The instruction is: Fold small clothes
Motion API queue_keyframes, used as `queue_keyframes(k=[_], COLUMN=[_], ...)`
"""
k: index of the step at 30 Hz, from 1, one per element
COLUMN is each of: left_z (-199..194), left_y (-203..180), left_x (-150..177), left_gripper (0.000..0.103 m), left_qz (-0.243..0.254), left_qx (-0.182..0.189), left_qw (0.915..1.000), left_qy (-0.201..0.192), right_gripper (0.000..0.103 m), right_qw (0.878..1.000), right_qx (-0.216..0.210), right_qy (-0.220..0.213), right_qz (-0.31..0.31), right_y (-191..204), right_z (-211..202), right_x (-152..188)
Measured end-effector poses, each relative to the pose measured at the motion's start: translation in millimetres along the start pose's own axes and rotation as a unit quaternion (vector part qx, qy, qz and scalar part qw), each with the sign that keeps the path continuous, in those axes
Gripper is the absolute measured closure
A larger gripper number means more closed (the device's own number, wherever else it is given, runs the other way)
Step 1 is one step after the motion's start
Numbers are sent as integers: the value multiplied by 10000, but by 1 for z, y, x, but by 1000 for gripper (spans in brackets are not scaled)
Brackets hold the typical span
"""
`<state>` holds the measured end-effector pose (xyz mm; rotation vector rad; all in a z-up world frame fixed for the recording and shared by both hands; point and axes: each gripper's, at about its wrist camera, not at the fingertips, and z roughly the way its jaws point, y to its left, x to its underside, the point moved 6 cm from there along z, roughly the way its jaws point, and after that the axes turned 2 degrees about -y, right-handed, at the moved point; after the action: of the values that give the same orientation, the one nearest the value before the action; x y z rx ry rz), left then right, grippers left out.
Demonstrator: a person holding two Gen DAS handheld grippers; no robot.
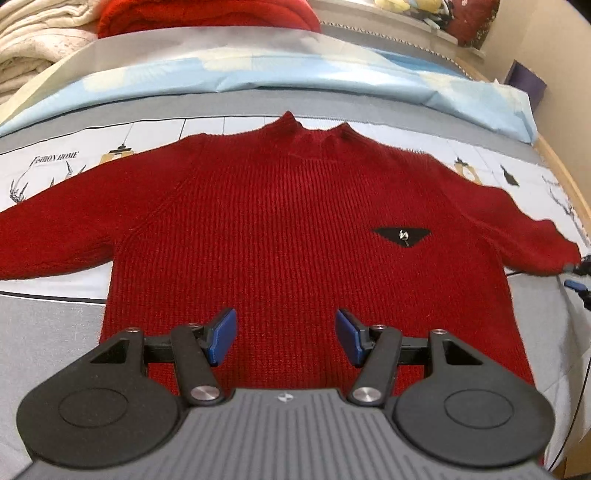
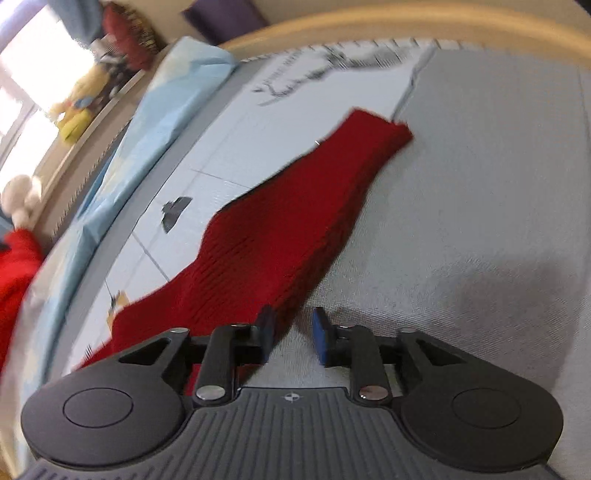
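A dark red knitted sweater [image 1: 288, 221] lies flat and face up on the bed sheet [image 1: 48, 332], collar away from me and both sleeves spread out. A black triangular patch [image 1: 402, 234] sits on its chest. My left gripper [image 1: 286, 332] hovers over the lower middle of the body, open, with nothing between its blue pads. In the right wrist view the sweater's right sleeve [image 2: 295, 221] runs diagonally to its cuff [image 2: 384, 129]. My right gripper [image 2: 293, 334] is low beside the sleeve's near edge, its left pad [image 2: 266, 332] at the knit. A gap shows between the pads, with only sheet in it.
A light blue quilt [image 1: 258, 70] lies across the bed beyond the collar, with a red folded item [image 1: 207, 18] and cream blankets [image 1: 29, 44] behind it. Plush toys [image 2: 74, 107] sit on a ledge. The wooden bed frame [image 2: 406, 29] bounds the far side past the cuff.
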<state>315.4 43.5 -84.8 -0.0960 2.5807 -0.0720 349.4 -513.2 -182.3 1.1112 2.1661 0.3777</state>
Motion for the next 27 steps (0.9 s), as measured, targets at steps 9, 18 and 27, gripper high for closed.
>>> queue_keyframes(k=[9, 18, 27], left_z=[12, 15, 9], left_y=[12, 9, 29], left_x=[2, 5, 5], left_gripper=[38, 38, 38], left_qz=[-233, -228, -425], left_qx=[-11, -13, -94], left_qw=[9995, 9994, 9987], left_qy=[204, 270, 262], right_gripper=[71, 91, 87], right_qw=[9953, 9924, 9914], right_qx=[-445, 68, 529], right_qy=[-309, -1130, -901], right_qz=[803, 474, 790], right_y=[-6, 12, -5], right_z=[28, 11, 22], right_x=[-10, -16, -17])
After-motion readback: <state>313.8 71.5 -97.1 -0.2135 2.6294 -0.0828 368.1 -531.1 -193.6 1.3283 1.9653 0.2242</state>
